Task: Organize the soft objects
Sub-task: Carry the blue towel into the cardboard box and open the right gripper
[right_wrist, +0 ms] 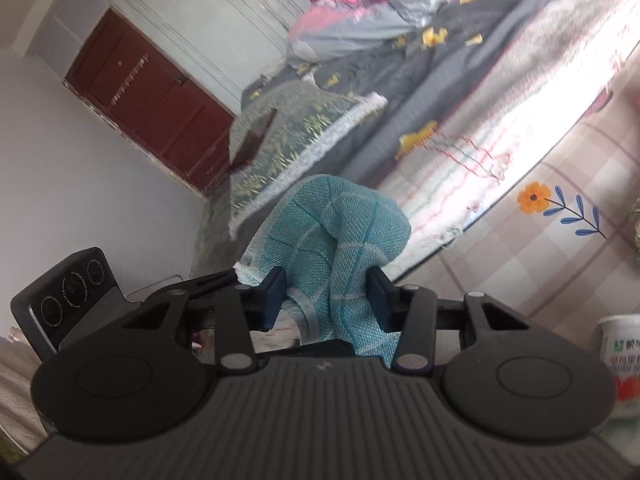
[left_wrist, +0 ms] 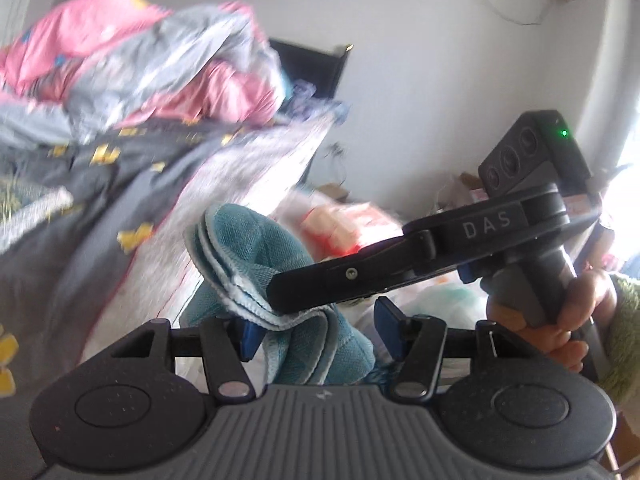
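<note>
A teal woven cloth (left_wrist: 256,248) with pale edging is bunched and folded in the air beside a bed. My left gripper (left_wrist: 320,334) has its blue pads apart with the cloth hanging between them. My right gripper (right_wrist: 326,300) has its pads on both sides of the same cloth (right_wrist: 340,232). In the left wrist view the right gripper's finger (left_wrist: 344,284) lies across the cloth's folded edge, with a hand on its handle.
A bed (left_wrist: 92,184) with a dark grey sheet with yellow patches and a pile of pink and grey quilts (left_wrist: 152,64) is on the left. A checked floral cloth (right_wrist: 552,240), a white container (right_wrist: 624,360) and a dark red door (right_wrist: 148,92) show in the right wrist view.
</note>
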Demonstrator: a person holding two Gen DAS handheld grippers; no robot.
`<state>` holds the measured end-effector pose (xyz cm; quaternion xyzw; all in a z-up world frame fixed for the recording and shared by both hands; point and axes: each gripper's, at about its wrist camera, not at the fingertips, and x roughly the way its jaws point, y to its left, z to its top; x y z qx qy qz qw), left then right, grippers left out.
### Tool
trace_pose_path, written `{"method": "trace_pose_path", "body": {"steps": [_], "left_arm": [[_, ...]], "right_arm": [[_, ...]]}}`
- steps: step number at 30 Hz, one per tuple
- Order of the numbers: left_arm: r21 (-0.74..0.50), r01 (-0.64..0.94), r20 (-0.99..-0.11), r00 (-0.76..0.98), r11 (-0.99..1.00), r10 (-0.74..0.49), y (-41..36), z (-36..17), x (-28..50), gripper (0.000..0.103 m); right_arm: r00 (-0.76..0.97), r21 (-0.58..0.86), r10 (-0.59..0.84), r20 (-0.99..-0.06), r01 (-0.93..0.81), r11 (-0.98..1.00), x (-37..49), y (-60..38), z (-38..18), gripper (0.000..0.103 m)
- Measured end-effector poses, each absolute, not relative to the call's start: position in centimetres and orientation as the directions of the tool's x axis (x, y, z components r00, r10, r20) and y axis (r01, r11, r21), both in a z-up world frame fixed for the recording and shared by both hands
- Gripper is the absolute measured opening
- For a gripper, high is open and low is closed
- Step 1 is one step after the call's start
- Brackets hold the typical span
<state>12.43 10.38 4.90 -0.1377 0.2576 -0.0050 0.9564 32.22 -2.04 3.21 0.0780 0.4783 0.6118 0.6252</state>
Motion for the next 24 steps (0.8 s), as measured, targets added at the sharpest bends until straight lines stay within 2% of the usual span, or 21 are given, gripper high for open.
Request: {"method": "trace_pose_path", "body": {"steps": [7,13,19,24], "left_arm": [[-0.227,0.126,-0.424,0.88,0.966,-0.215,5.3,9.2,9.8,0.058],[-0.202,0.342,-0.43,0.811,0.918,-0.397,-2.5,10.8,9.7,0.059],[-0.242,0.544,-0.463,0.663,0.803,-0.588,-12.5,10.3,11.8,0.06],[-0.247,0.63,-0.507,0.564,0.736,-0.652,-20.7,8.2,13.3,0.06]], "right_arm": [[-0.072,0.727,0.923,-0.377,-0.64,0.247,28.2,-10.5,7.4,0.043],[0.117,0.748,0.928,-0.355,-0.56,0.357,23.4,-21.0,9.1,0.042],[0.345,0.742,0.848,-0.402,-0.42,0.523,18.8,-33.2,9.4,0.042],[0.471,0.741,0.752,-0.461,-0.262,0.618,15.6,-42.1,8.2,0.042]]}}
